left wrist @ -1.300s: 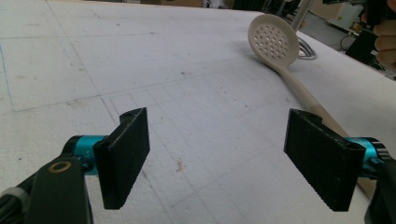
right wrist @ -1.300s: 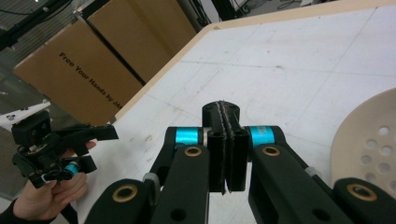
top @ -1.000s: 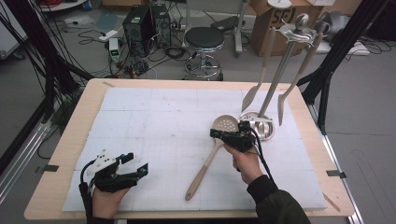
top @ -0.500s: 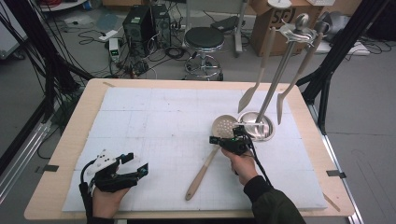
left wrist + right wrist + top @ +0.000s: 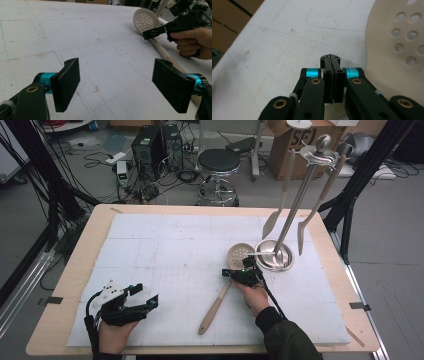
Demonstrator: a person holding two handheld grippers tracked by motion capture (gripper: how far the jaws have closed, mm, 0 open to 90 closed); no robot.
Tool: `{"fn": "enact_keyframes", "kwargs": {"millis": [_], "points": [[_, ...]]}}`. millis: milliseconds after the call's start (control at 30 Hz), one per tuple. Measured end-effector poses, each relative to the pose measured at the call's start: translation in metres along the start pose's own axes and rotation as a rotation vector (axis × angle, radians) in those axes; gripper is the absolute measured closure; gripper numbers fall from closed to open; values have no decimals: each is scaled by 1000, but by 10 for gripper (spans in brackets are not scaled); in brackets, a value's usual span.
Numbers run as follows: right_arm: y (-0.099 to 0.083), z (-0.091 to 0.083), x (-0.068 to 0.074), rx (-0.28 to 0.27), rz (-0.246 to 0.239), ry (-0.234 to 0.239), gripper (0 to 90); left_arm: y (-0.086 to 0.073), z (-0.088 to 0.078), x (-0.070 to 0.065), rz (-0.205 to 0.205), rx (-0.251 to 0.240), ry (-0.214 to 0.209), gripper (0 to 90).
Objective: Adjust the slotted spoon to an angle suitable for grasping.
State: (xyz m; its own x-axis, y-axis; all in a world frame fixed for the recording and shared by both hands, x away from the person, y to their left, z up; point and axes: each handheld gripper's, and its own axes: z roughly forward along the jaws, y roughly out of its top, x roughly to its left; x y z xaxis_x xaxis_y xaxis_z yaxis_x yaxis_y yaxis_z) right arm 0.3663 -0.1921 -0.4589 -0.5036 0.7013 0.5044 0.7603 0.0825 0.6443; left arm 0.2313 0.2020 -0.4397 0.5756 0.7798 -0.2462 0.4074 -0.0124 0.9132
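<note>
A cream slotted spoon (image 5: 240, 253) lies on the white foam mat (image 5: 165, 245), its handle running toward the near edge. My right gripper (image 5: 227, 272) hovers low over the spoon's neck, jaws pressed together with nothing between them. The right gripper view shows the shut pads (image 5: 332, 58) beside the spoon's perforated head (image 5: 397, 37). At the near left my left gripper (image 5: 146, 295) rests just above the mat with its jaws wide open and empty. From the left gripper view (image 5: 122, 85) I see the spoon (image 5: 146, 20) and the right gripper (image 5: 147, 35) farther off.
A metal utensil stand (image 5: 274, 256) with a round base stands just right of the spoon's head, and two spatulas hang from its top. A stool, cables and cardboard boxes sit on the floor beyond the table's far edge.
The right gripper has sunk and drifted left, from near the stand's base down to the spoon's neck. It stayed shut. The left gripper has not moved.
</note>
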Motion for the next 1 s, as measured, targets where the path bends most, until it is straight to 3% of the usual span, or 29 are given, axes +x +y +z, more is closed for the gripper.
{"fn": "enact_keyframes", "kwargs": {"millis": [167,400,667,1000], "points": [[0,-5,3,21,-35,-95,900,0,0,-1,2,3,-4,230],[-1,-12,6,53,-26,-161,900,0,0,-1,3,3,-2,230],[-9,-26,0,43,6,-169,900,0,1,-1,5,2,-4,230],[-20,-47,-16,-17,78,-143,900,0,1,-2,3,5,-3,230]]}}
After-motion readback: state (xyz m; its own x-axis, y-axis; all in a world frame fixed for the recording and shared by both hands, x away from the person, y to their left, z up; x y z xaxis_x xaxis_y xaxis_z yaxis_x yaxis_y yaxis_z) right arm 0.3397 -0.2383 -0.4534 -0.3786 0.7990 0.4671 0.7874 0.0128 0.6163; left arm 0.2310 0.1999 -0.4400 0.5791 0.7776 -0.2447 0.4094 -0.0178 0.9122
